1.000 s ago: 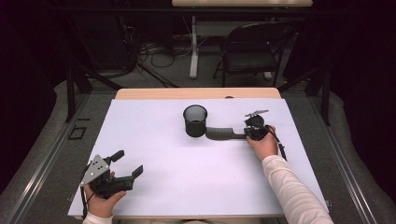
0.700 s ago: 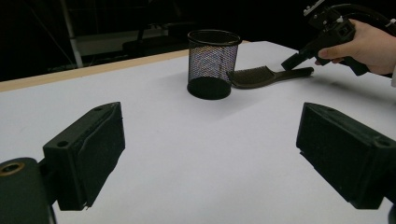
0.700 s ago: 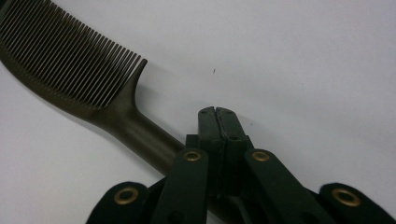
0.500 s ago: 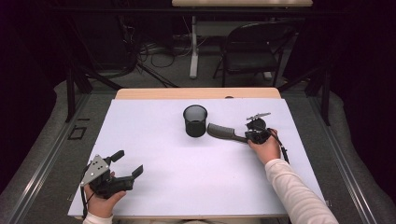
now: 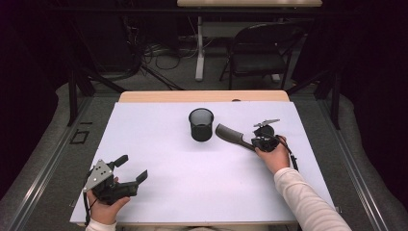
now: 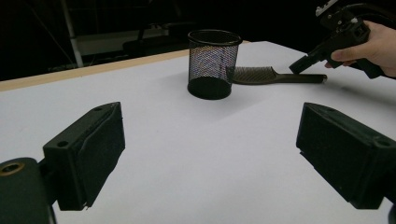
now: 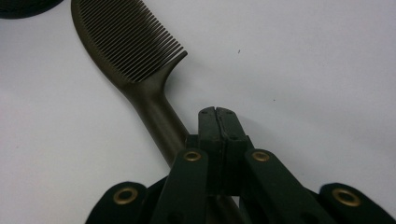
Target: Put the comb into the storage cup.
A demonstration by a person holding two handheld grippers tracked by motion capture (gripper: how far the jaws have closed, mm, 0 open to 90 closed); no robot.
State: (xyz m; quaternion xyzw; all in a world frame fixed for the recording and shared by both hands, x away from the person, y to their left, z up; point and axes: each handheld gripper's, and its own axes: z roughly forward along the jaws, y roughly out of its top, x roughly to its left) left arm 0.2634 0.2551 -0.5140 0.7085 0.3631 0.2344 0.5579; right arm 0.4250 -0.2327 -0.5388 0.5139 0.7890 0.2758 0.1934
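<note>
The desk, covered in white with a strip of bare wood along its far edge, takes up the middle of the high view. Past it, on the floor, stands a dark chair.

At the near left corner of the desk the left tool rests in the person's left hand, its jaws spread wide with nothing between them; in the left gripper view only bare white surface lies between the two black pads.

Toward the far side of the desk, a little right of centre, a black mesh cup stands upright. Just to its right lies a dark brown comb, flat on the desk, its toothed head near the cup and its handle running right and nearer. In the left gripper view the head sits just beside the cup's wall; whether they touch cannot be told.

The right tool, in the right hand, has its jaws pressed together. In the right gripper view the closed tips lie over the comb's handle, which passes beneath the tool.
</note>
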